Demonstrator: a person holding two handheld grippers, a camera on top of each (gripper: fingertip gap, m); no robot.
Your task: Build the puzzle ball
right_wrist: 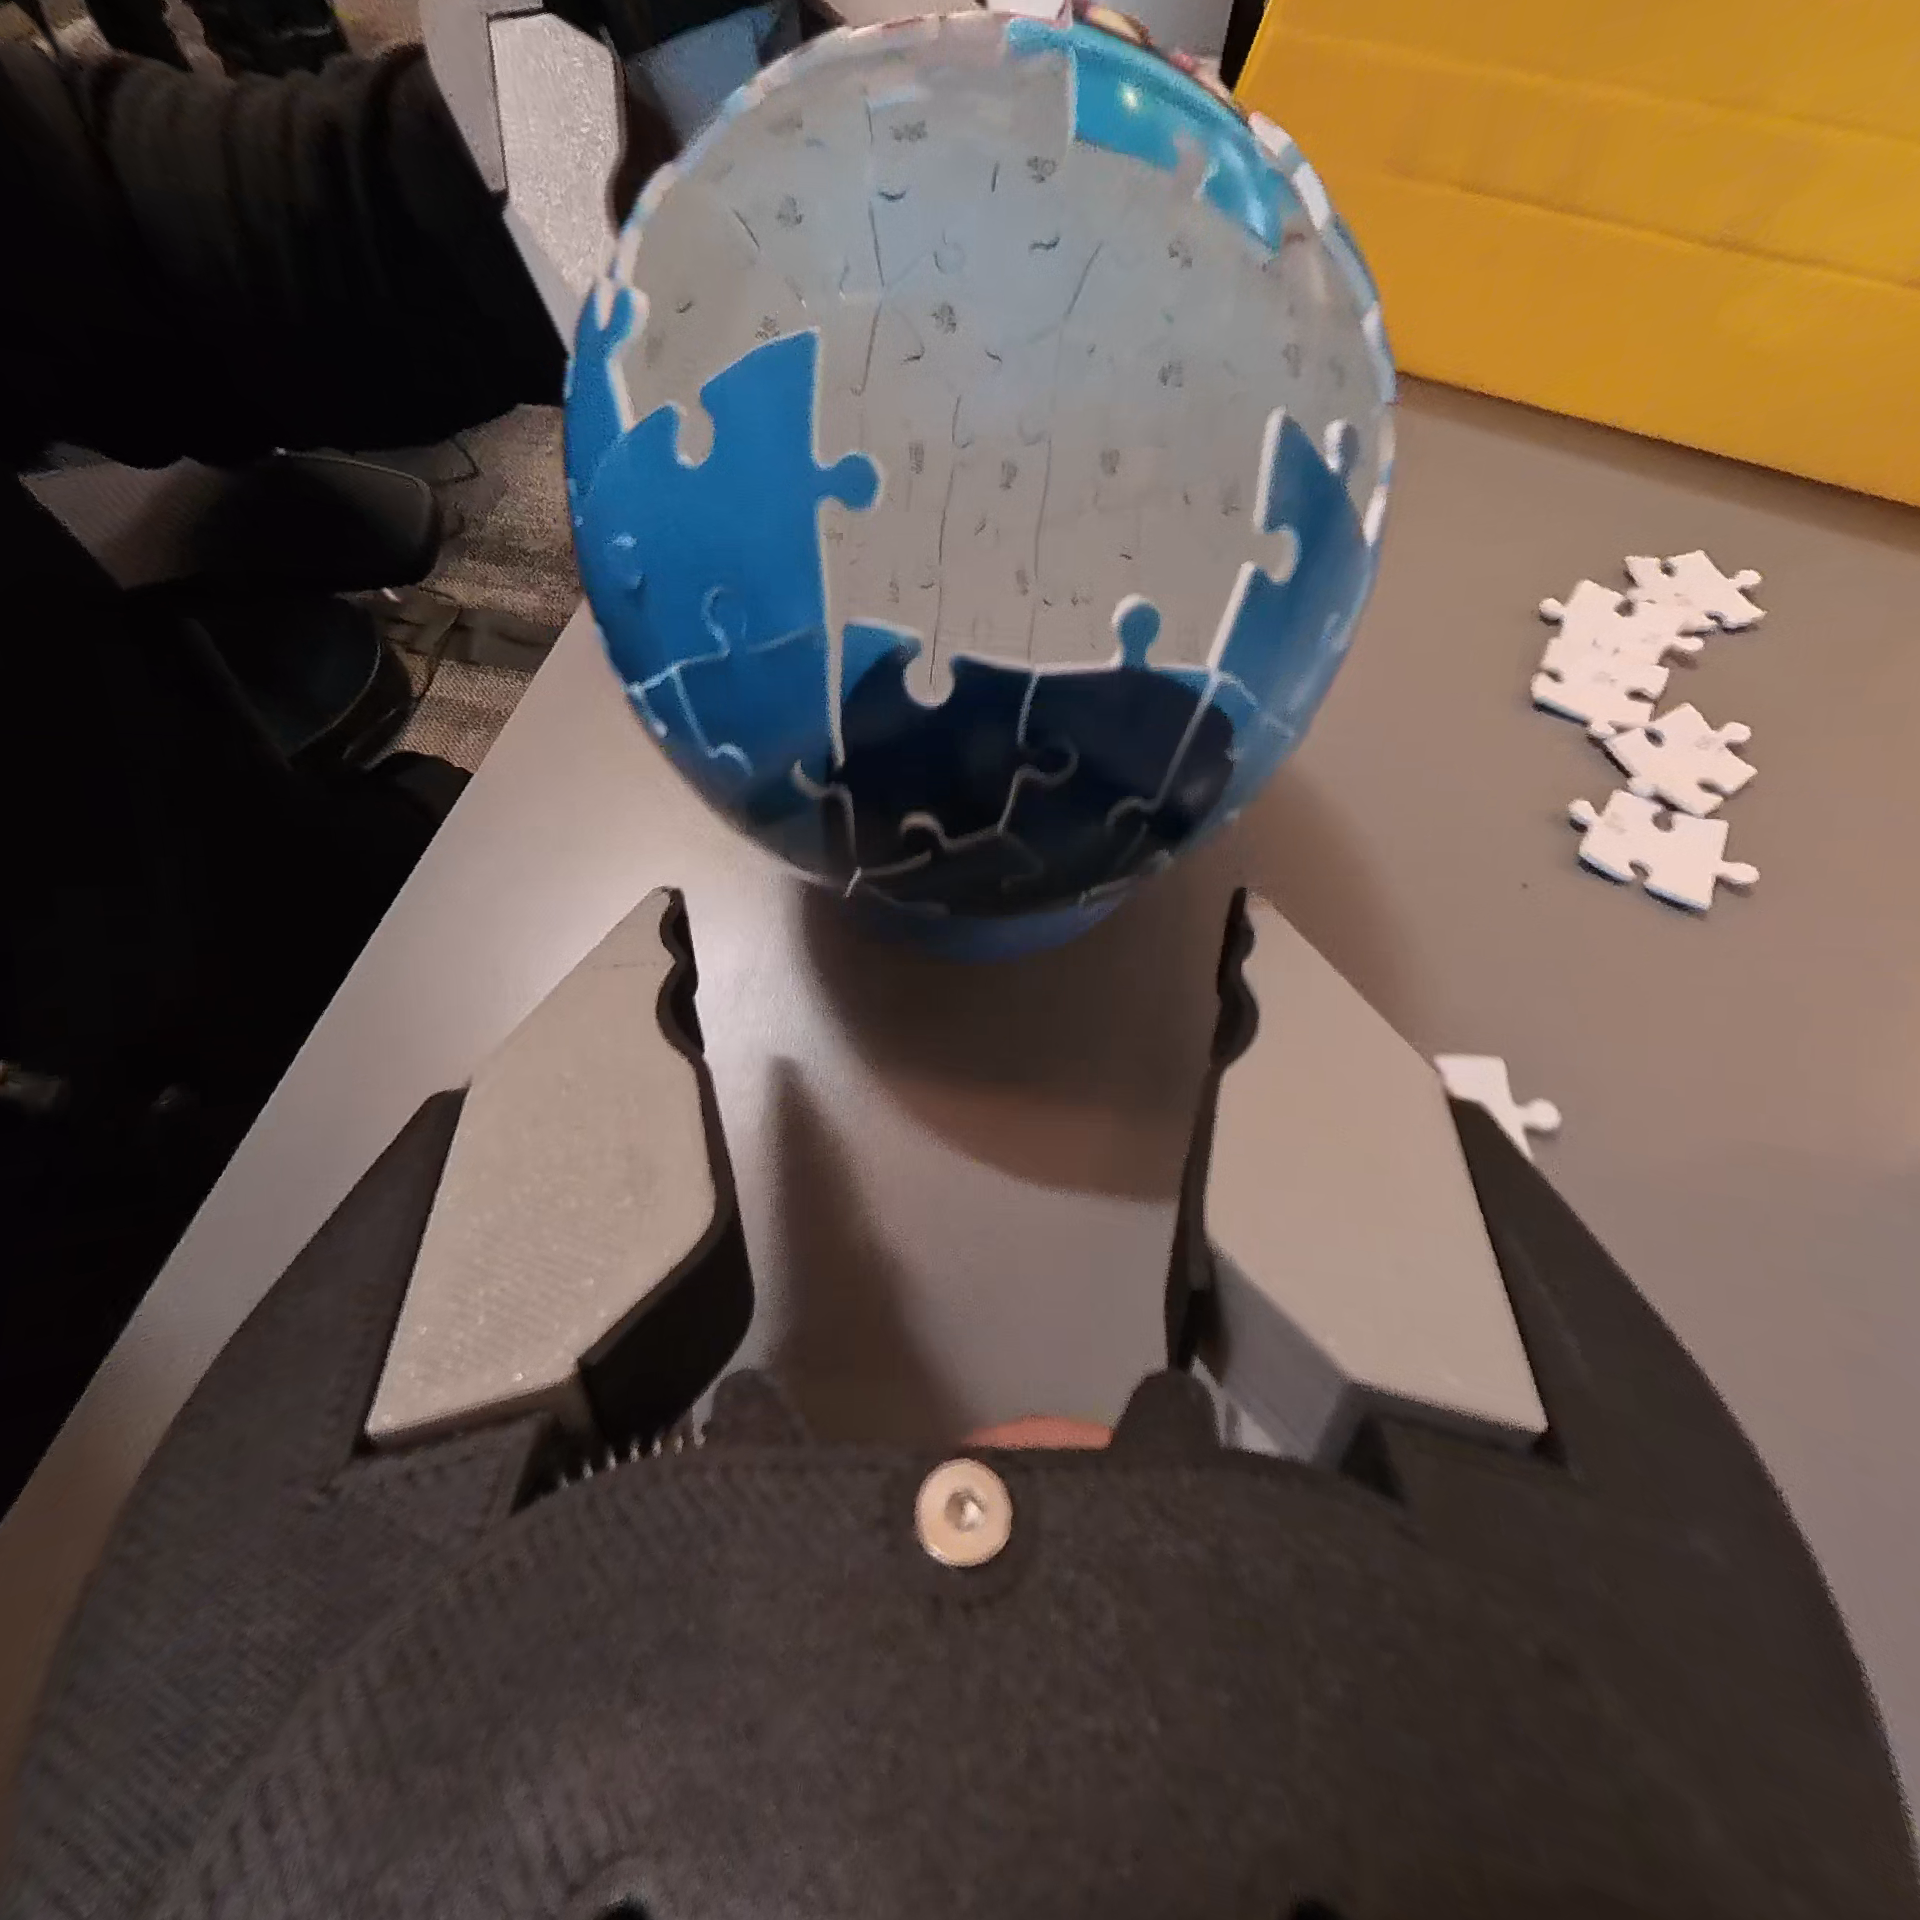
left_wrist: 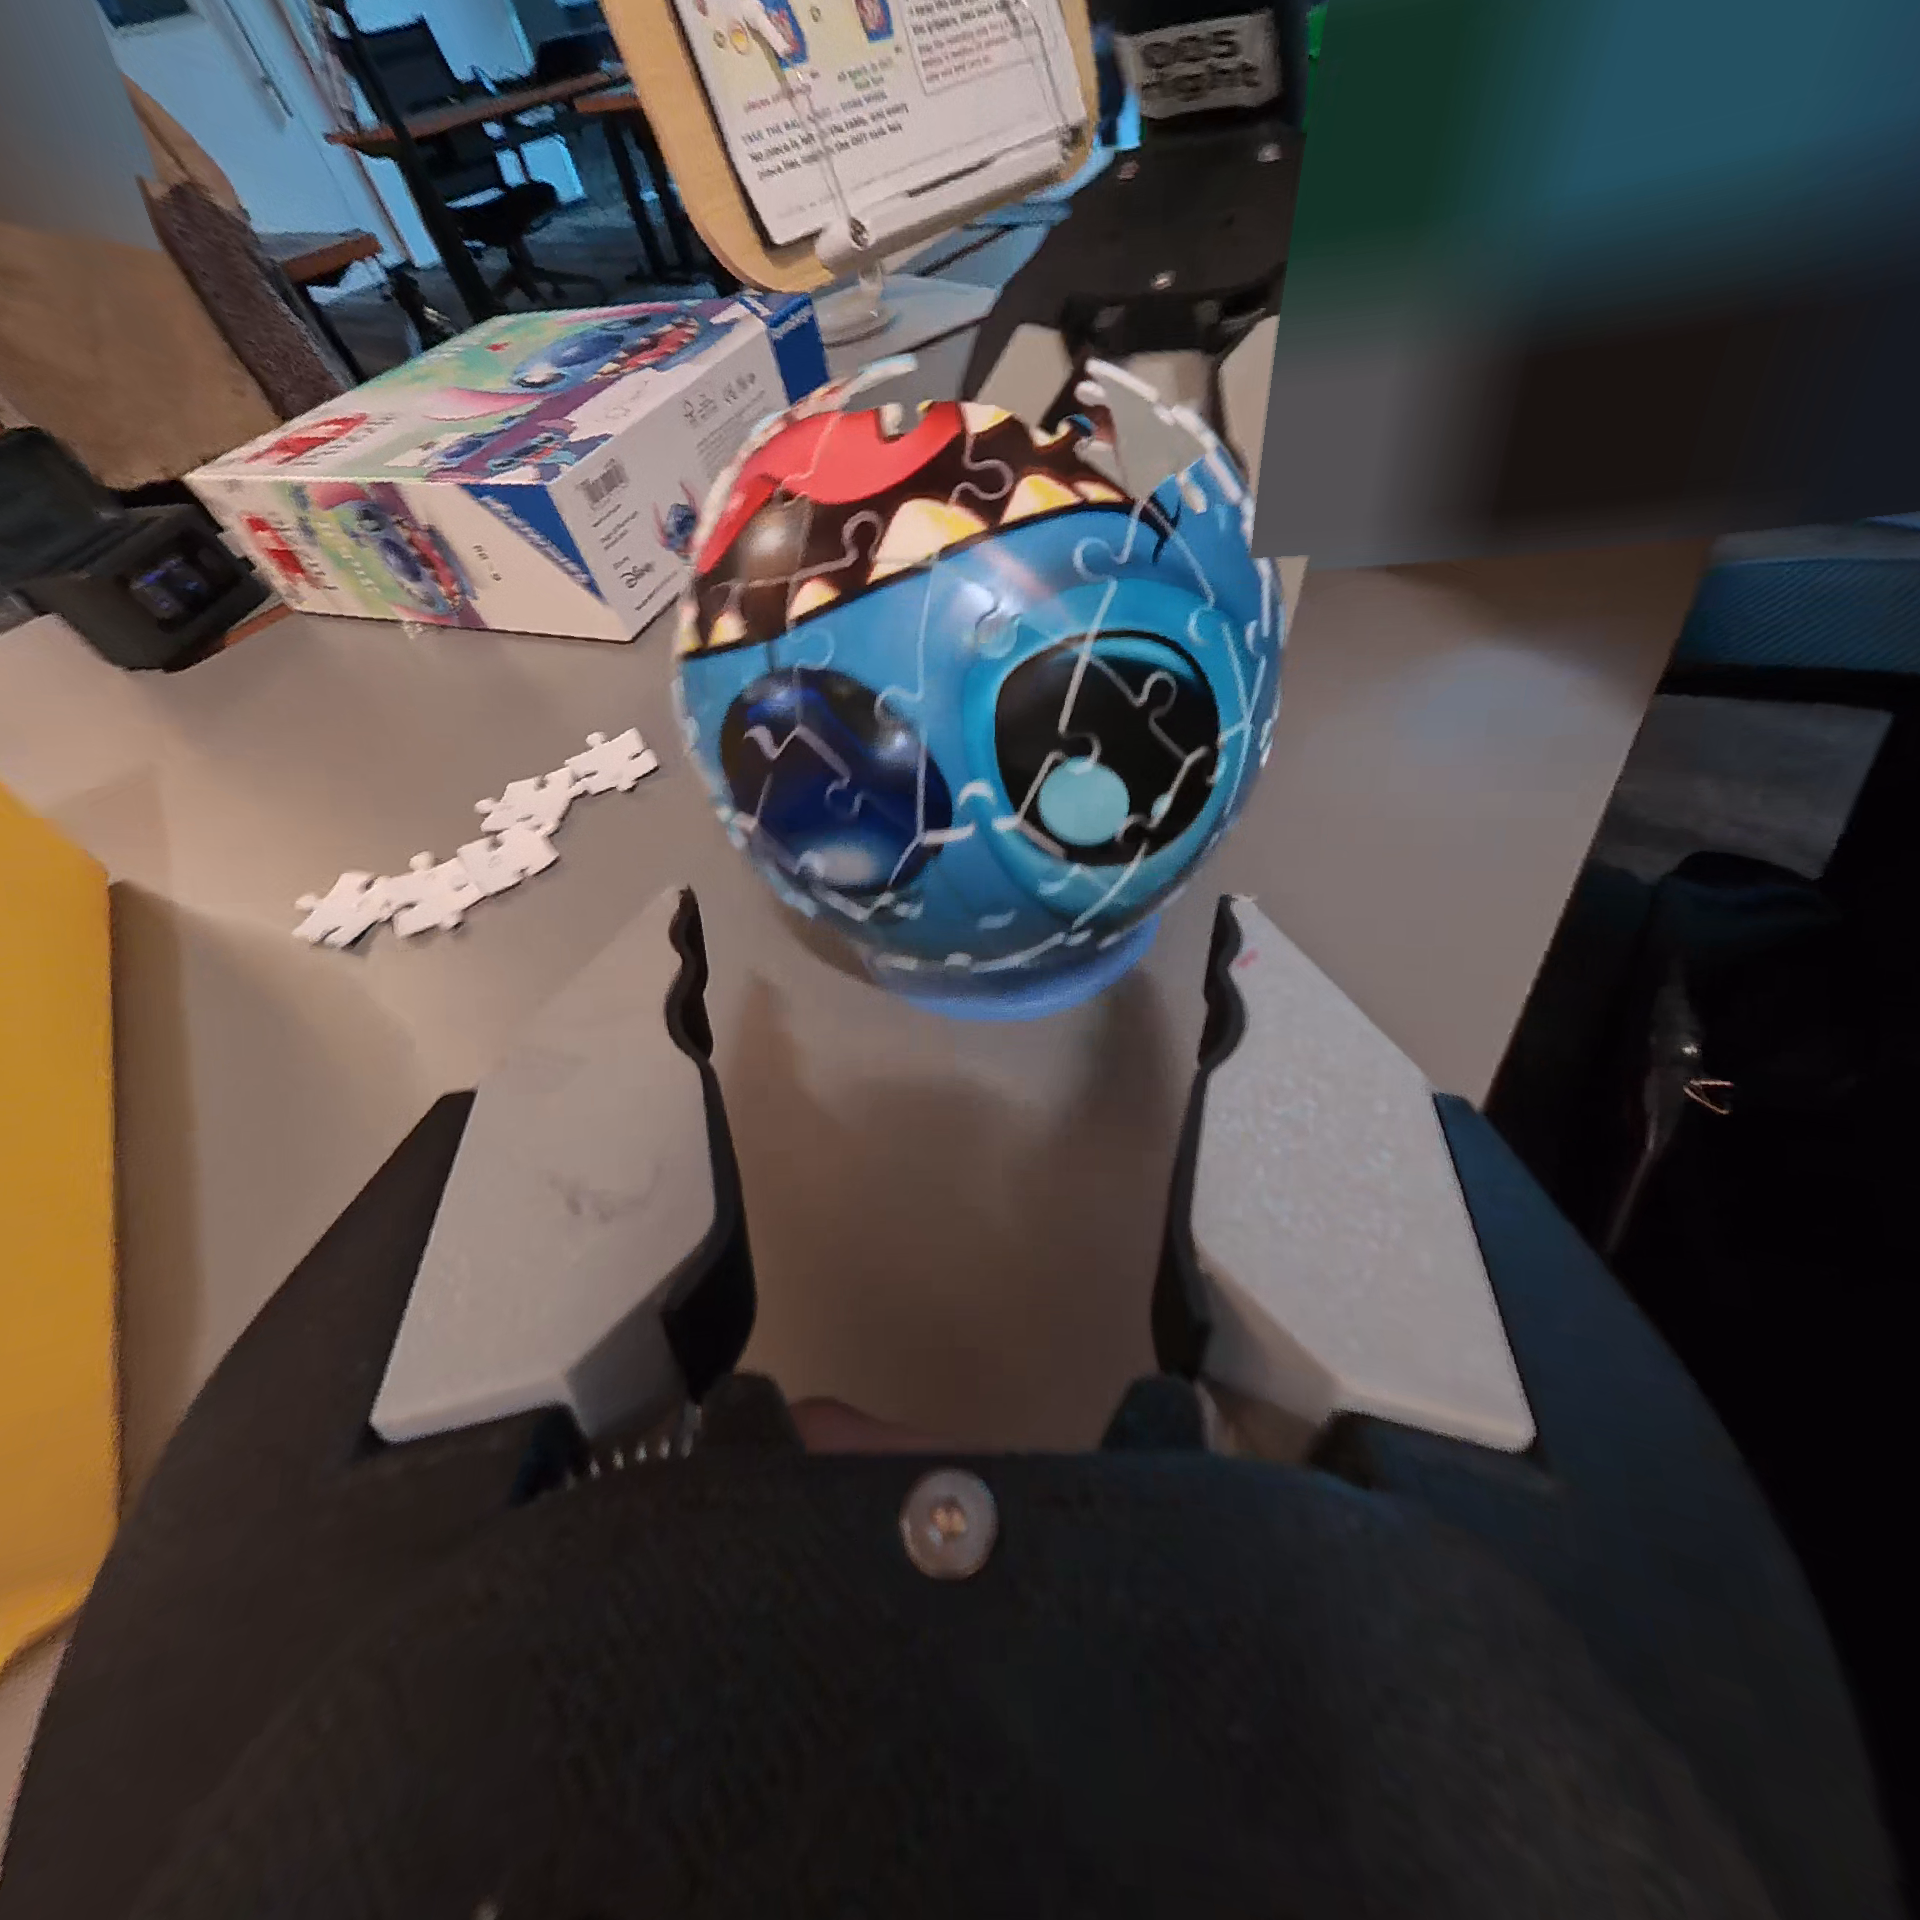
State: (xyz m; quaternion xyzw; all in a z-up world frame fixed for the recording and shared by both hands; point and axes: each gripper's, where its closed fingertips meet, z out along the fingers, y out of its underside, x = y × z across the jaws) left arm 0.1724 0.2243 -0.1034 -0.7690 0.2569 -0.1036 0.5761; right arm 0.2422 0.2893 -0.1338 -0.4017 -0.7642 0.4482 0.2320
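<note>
Grey table [left_wrist: 312, 727]: puzzle ball [left_wrist: 966, 707] unfinished; both grippers' jaws released, empty.

Dim indoor light from above leaves soft shadows on the grey desk [right_wrist: 1558, 1039]. Both views are motion-blurred and fisheye-bent at the edges, with a small glare spot on the glossy blue puzzle ball [left_wrist: 977, 707].

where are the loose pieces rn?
Loose pieces lie white side up on the grey table, right of the puzzle ball in the right wrist view, near the yellow bin.
</note>
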